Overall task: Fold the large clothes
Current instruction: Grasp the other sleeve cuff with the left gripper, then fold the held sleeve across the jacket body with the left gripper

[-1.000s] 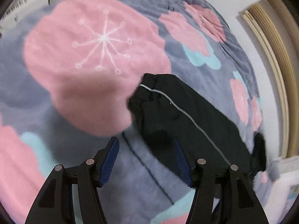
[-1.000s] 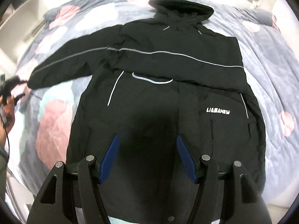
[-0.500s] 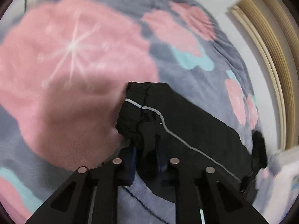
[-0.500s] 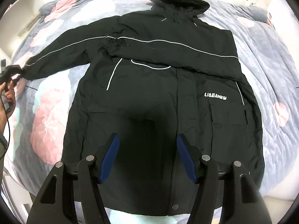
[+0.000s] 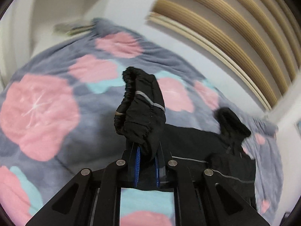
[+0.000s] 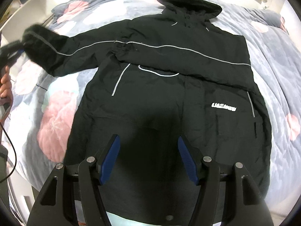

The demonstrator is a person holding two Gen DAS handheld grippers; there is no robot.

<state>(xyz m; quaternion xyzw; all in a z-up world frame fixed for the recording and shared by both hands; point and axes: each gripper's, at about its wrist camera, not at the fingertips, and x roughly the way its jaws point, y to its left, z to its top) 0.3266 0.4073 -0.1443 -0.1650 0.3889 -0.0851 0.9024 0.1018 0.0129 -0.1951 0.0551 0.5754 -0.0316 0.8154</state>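
Pinched between the blue pads of the left gripper (image 5: 147, 166) is the cuff (image 5: 137, 111) of a black jacket's sleeve; the jaws are pressed nearly together on the fabric, and the elastic-gathered cuff stands up above the fingertips, lifted clear of the bedding, with a thin grey reflective stripe crossing it. From the cuff the sleeve runs down and to the right, back toward the rest of the jacket (image 5: 216, 150), whose hood edge shows as a dark lump further right. Beneath lies a grey quilt (image 5: 84, 131) printed with large pink flowers and pale turquoise patches, and beyond it a white wall and curved wooden slats (image 5: 235, 28); this view is motion-blurred. Over on the other side, the right gripper (image 6: 147, 160) hovers with its jaws spread wide and nothing between them, above the lower hem of the jacket (image 6: 169, 94). That view shows the jacket lying flat, front up, on the quilt (image 6: 282, 75), hood at the far end, a white logo (image 6: 223, 110) on the chest panel and grey piping across the shoulders and pocket. One sleeve is folded across the chest; the other stretches out to the left edge, where its blurred cuff (image 6: 35, 35) is raised off the bed by the left gripper, with the person's hand (image 6: 5, 84) below it on the handle.
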